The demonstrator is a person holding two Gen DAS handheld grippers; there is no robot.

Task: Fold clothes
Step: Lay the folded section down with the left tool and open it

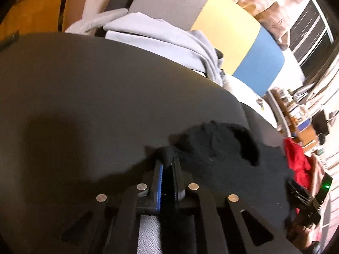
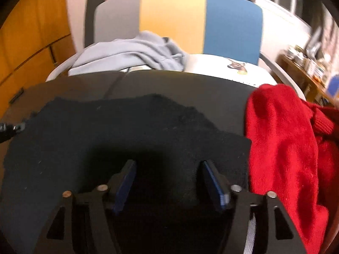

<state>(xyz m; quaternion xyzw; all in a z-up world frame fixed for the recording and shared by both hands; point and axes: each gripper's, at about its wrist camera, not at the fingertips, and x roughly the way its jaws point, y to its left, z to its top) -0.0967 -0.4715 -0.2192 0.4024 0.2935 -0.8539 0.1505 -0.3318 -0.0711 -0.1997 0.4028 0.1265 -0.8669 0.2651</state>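
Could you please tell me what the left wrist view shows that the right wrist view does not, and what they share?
Only the left wrist view shows the left tool shut on a bunched edge of the black knitted garment. Only the right wrist view shows the right tool open above that garment, and the printed white cloth. Both show the red knitted sweater, the pale grey hoodie and the grey, yellow and blue panel.
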